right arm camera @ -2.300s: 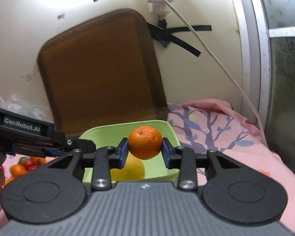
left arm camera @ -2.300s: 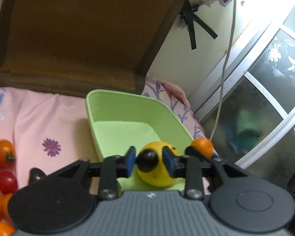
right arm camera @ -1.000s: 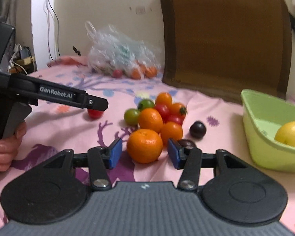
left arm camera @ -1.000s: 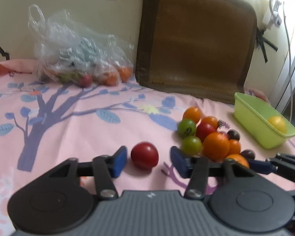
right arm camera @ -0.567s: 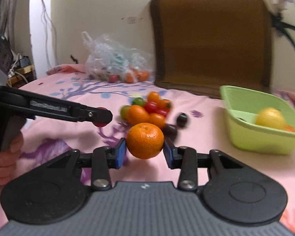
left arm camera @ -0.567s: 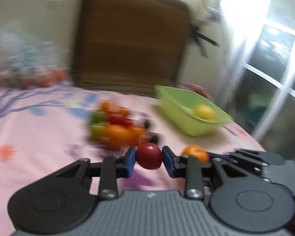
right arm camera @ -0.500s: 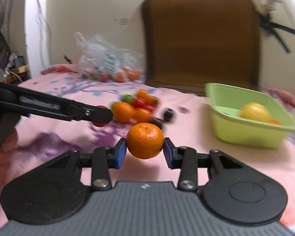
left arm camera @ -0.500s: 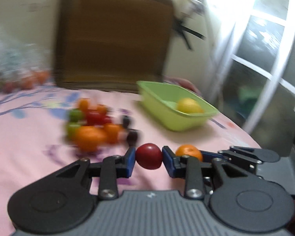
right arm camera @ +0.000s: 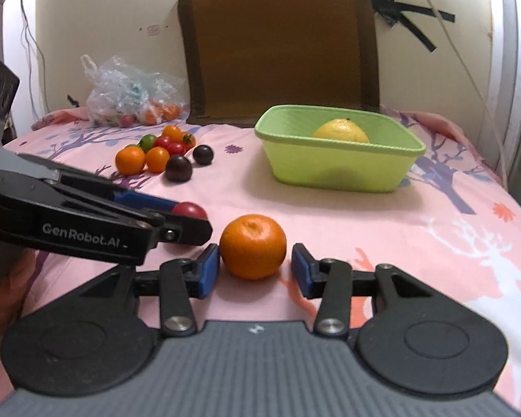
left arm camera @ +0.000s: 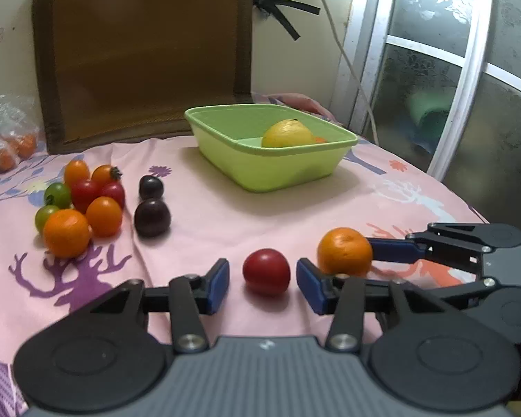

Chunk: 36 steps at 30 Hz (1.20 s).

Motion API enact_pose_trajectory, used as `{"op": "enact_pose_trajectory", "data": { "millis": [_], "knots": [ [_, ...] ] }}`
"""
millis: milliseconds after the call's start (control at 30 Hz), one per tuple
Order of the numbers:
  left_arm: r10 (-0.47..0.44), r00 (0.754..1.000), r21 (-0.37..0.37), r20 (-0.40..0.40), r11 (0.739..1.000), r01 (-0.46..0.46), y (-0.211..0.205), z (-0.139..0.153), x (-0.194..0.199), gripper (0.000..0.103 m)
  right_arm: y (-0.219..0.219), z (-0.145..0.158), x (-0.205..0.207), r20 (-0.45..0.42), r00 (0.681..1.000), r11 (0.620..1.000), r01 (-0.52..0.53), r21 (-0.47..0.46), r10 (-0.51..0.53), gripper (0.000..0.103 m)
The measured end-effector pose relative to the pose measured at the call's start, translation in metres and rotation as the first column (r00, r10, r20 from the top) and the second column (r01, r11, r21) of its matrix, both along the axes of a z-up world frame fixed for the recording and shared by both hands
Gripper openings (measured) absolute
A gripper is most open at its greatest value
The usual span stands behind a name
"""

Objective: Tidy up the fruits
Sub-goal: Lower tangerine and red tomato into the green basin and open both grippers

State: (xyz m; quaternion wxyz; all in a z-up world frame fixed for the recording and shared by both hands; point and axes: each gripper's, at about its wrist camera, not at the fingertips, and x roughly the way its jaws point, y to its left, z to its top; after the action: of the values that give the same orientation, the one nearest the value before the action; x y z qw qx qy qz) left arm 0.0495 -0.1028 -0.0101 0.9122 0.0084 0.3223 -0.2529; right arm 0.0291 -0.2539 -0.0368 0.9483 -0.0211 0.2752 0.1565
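Note:
My left gripper (left arm camera: 262,279) is open, with a red tomato (left arm camera: 266,271) resting on the pink cloth between its pads, untouched. My right gripper (right arm camera: 255,266) is open around an orange mandarin (right arm camera: 253,246) that sits on the cloth; the same mandarin (left arm camera: 344,252) shows to the right in the left wrist view. The green tub (left arm camera: 295,170) stands further back and holds a yellow lemon (left arm camera: 287,133) and a small orange fruit behind it. A heap of small tomatoes and mandarins (left arm camera: 80,205) with two dark plums (left arm camera: 151,216) lies at the left.
A brown mat (left arm camera: 142,48) leans on the back wall. A clear bag of fruit (right arm camera: 132,97) lies at the far left. A white cable (left arm camera: 344,48) hangs by the glass door (left arm camera: 469,87) on the right. The left gripper's body (right arm camera: 87,222) crosses the right wrist view.
Both grippers carried their fruit toward the near side of the cloth, lowered it and opened. The tomato and the mandarin now rest on the cloth between open pads.

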Motion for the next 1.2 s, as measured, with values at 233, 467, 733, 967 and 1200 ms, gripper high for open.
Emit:
{"op": "enact_pose_trajectory", "data": {
  "millis": [233, 467, 733, 967, 1200],
  "knots": [
    [0.013, 1.0, 0.004, 0.001, 1.0, -0.013, 0.001, 0.0, 0.002, 0.042, -0.004, 0.001, -0.001, -0.005, 1.0, 1.0, -0.012, 0.027, 0.012, 0.051],
    [-0.004, 1.0, -0.028, -0.01, 1.0, 0.003, 0.0, 0.0, 0.003, 0.03, -0.005, 0.001, -0.002, -0.004, 1.0, 0.999, -0.013, 0.036, 0.014, 0.043],
    [-0.052, 0.999, -0.14, 0.001, 0.989, 0.052, -0.004, 0.034, 0.028, 0.03, -0.025, 0.011, 0.005, 0.001, 1.0, 0.985, -0.019, 0.174, 0.019, 0.043],
    [-0.024, 1.0, -0.194, 0.015, 0.981, 0.027, -0.019, 0.059, 0.089, 0.03, -0.029, 0.045, 0.031, 0.173, 0.982, 0.984, 0.04, 0.174, -0.07, 0.043],
    [0.033, 0.994, -0.243, -0.105, 0.968, -0.058, -0.021, 0.045, 0.146, 0.031, -0.025, 0.042, 0.078, 0.2, 0.974, 0.99, 0.085, 0.11, -0.106, 0.043]
  ]
}}
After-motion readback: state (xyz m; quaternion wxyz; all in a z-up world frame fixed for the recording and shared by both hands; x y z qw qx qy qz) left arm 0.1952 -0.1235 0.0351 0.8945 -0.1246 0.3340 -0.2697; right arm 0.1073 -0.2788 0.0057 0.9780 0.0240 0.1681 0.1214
